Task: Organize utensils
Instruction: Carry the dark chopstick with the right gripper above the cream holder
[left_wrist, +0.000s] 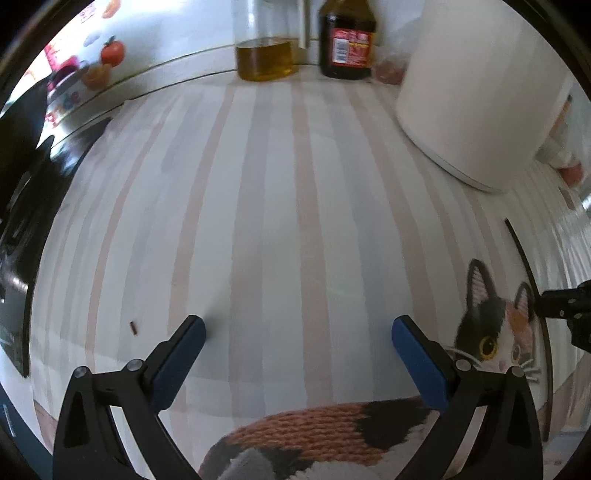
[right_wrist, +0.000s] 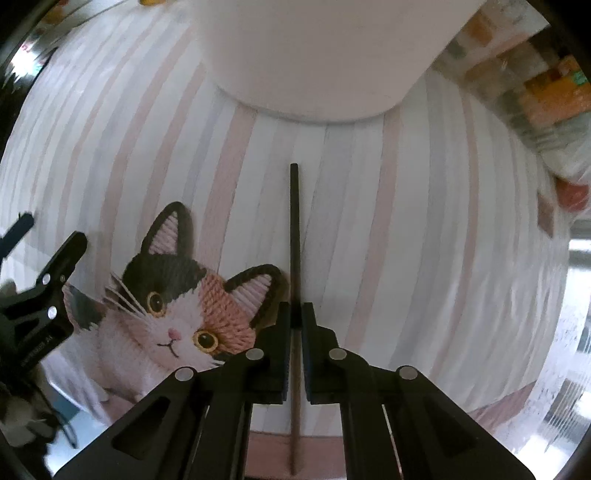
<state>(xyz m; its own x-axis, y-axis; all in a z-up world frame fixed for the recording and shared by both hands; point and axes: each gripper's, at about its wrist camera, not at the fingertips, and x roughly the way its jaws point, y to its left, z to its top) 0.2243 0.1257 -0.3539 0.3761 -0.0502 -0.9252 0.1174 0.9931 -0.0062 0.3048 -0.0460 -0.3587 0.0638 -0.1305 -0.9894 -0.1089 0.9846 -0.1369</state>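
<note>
A thin dark chopstick (right_wrist: 294, 221) lies lengthwise across the striped tablecloth (right_wrist: 424, 240), just right of a cat-shaped mat (right_wrist: 177, 314). My right gripper (right_wrist: 295, 314) points straight down and is shut on this chopstick near its middle. In the left wrist view the same chopstick (left_wrist: 524, 266) shows as a thin dark line at the right, with the right gripper (left_wrist: 565, 306) at the frame's edge. My left gripper (left_wrist: 299, 325) hangs wide open over bare cloth with nothing between its blue pads (left_wrist: 181, 362). It also shows at the left of the right wrist view (right_wrist: 48, 232).
A large white round appliance (left_wrist: 480, 92) stands at the back right on the cloth. A jar of yellow oil (left_wrist: 264, 59) and a dark sauce bottle (left_wrist: 347, 44) stand along the back edge. A small brown scrap (left_wrist: 133, 328) lies left of the left gripper.
</note>
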